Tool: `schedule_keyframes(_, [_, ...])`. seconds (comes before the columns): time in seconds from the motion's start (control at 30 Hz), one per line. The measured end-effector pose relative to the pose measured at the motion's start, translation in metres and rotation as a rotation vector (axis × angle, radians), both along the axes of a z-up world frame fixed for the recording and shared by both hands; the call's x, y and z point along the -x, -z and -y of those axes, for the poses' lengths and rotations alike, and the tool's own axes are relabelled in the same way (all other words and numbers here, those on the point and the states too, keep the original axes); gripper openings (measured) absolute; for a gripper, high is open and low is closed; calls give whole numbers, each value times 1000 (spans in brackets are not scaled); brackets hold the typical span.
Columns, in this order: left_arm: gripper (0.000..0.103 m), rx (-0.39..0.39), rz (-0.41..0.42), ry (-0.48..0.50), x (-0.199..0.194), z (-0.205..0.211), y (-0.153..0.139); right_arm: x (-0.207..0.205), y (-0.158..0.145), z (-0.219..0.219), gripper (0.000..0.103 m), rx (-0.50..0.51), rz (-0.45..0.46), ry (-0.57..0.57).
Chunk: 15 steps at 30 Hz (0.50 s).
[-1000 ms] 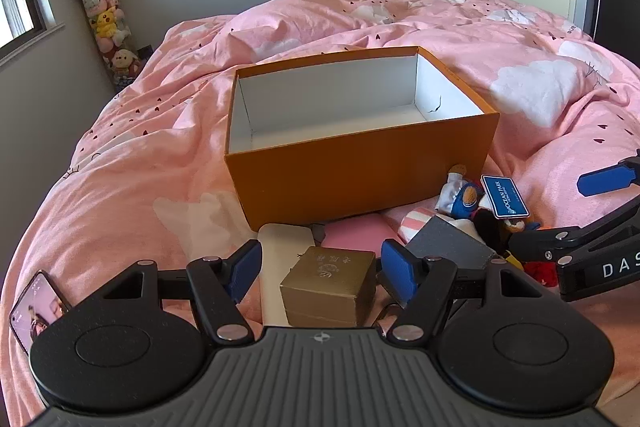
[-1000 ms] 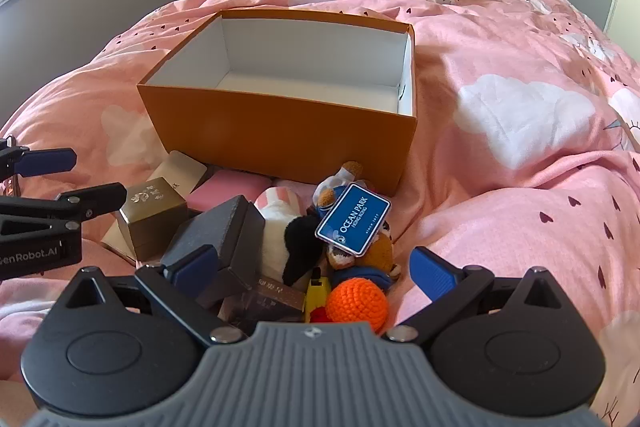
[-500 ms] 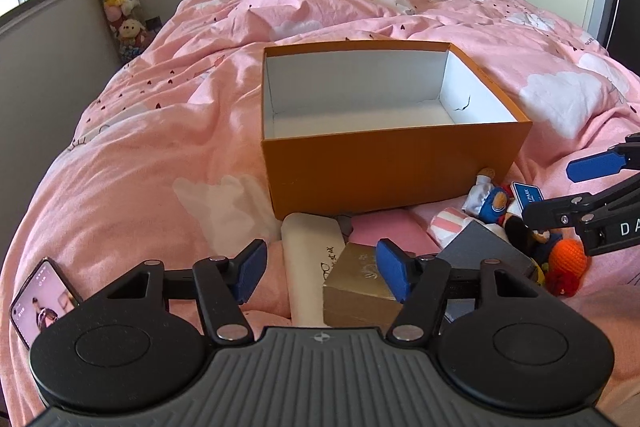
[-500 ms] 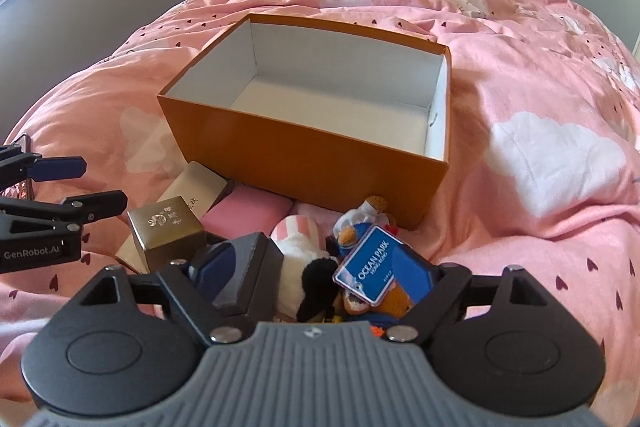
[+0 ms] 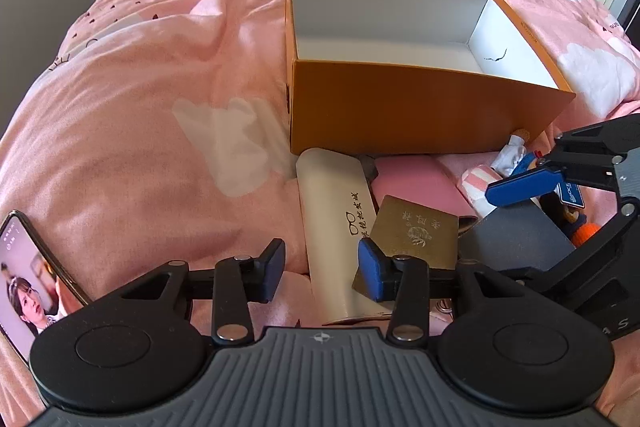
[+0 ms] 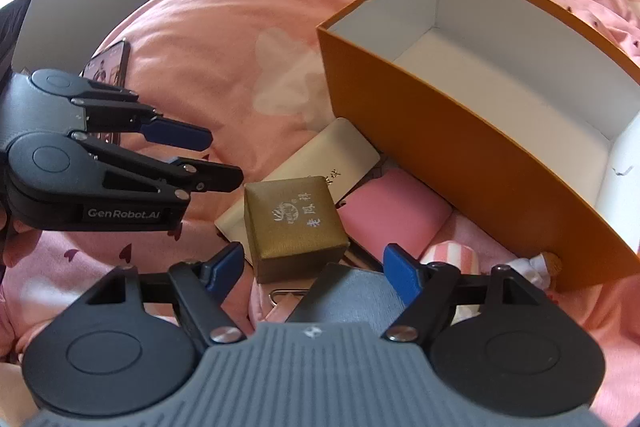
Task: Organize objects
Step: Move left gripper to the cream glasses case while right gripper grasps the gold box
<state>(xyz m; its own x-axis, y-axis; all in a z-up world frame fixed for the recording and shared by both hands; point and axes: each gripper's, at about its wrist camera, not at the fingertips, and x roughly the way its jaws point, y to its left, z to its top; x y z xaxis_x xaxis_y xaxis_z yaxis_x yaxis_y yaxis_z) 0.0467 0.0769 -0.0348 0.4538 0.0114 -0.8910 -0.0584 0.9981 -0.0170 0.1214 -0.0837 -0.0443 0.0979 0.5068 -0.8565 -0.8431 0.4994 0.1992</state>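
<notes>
**Status: Both Tongs Over the Item Cluster, Nothing Gripped**

1. Left tongs point(image 5: 322, 273). I read the jaws as partly open and closing. Between the blue pads lies the near end of the cream rectangular glasses case with black printed characters point(image 5: 340, 227). I see no pad pressing on it. The right pad sits in front of the near corner of the gold cube-shaped gift box with an embossed emblem point(image 5: 416, 231); I cannot tell whether it touches.

2. Right tongs point(image 6: 314, 267). I read the jaws as wide and closing slightly. Between the pads I see the near face of the gold gift box and, closer to the tongs, the dark grey flat box point(image 6: 352, 299). Neither pad presses on either item.

3. Task items relative to the tongs.
   - The open orange cardboard box with white interior point(image 6: 472, 163) stands beyond both tongs, up and to the right in the right wrist view. I see nothing in the visible part of its interior.
   - The pink soft rectangular pouch point(image 6: 392, 215) lies between the gold gift box and the orange box wall.
   - A pink-and-white striped soft item point(image 6: 452, 255) lies just beyond the right pad of the right tongs.
   - A metal paper clip point(image 6: 284, 295) lies on the bedding just ahead of the right tongs body.

4. Surroundings. All items rest on a pink quilt with heart and cloud print point(image 5: 160, 107). A smartphone with a lit screen point(image 5: 28, 287) lies left of the left tongs.
</notes>
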Motion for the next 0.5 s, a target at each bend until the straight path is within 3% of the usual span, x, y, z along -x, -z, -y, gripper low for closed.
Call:
schedule_keyframes(0.23, [47, 41, -50, -25, -11, -8, 11, -16, 29, -22, 76, 27, -74, -85])
schedule_keyframes(0.4, [46, 53, -77, -55, -19, -15, 17, -27, 41, -28, 64, 1, -201, -79])
schedule_keyframes(0.5, [47, 60, -85, -63, -22, -16, 18, -29, 36, -26, 63, -20, -210, -59])
